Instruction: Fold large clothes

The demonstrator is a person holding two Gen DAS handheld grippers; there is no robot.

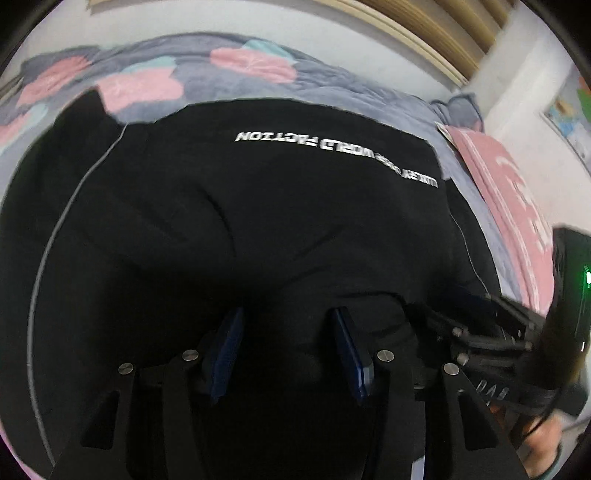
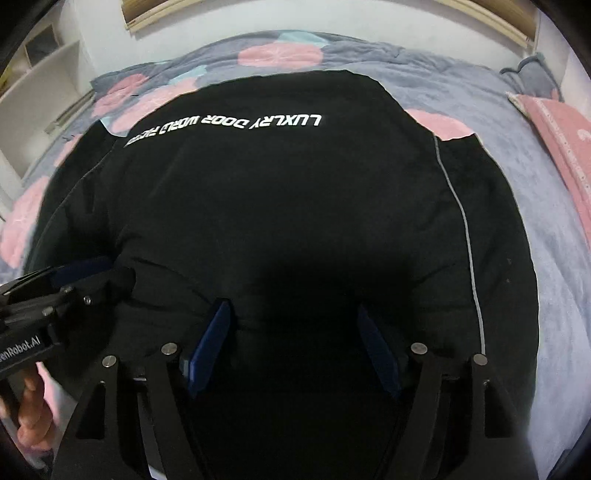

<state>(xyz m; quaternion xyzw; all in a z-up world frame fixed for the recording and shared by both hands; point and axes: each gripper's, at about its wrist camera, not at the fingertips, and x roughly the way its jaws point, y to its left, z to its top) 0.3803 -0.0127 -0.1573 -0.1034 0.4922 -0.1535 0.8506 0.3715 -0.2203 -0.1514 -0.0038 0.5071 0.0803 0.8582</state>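
Both my left tool (image 1: 288, 350) and right tool (image 2: 295, 347) hang open, empty, above the black garment (image 2: 277, 206) on the bed (image 2: 498, 147); loose folds may slip apart.

A large garment (image 2: 280, 206) is lying spread flat on a quilt (image 2: 498, 155), its printed lettering (image 2: 225, 127) running across the far part and reading upside down from here. A folded cloth (image 2: 565, 136) is sitting on the quilt to the right of the garment, apart from it, with a headboard (image 2: 491, 18) behind the quilt's far edge. The left gripper (image 1: 291, 350) and right gripper (image 2: 295, 350) are hanging side by side over the garment's near part, jaws parted with nothing between them.
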